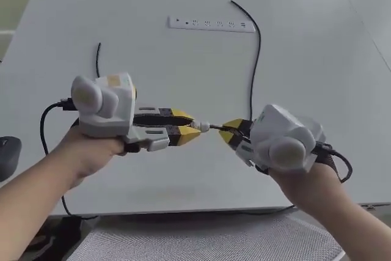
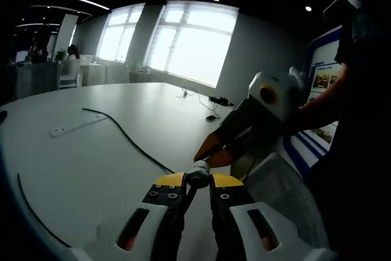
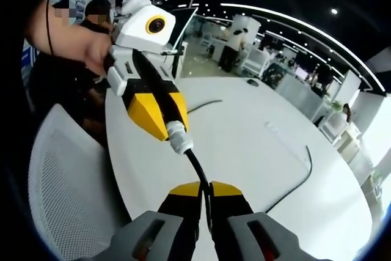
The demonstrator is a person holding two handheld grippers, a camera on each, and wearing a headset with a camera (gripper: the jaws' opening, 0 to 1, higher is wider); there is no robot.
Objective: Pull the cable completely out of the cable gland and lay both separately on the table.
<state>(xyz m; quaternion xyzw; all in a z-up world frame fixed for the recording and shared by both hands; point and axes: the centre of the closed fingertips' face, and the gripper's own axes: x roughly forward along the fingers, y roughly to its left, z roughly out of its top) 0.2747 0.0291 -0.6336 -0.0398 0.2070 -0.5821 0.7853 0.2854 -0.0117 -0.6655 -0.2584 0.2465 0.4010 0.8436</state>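
- left gripper [image 1: 194,129] is up in the air over the near edge of the table [image 1: 183,71], yellow tips pressed tight on the white cable gland [image 1: 204,127]. its own view shows a firm pinch.
- right gripper [image 1: 229,132] faces it nose to nose, jaws squeezed together on the black cable [image 3: 195,163] just beside the gland.
- the cable sits in the gland. a short stretch bridges the two claws, and gland and cable are both held clear of the table.
- a long black lead [image 1: 259,47] runs over the table past the white power strip [image 1: 211,24] toward the right gripper (same cable or not, can't tell from here).
- one hand on each gripper: left hand [image 1: 91,148], right hand [image 1: 305,181].
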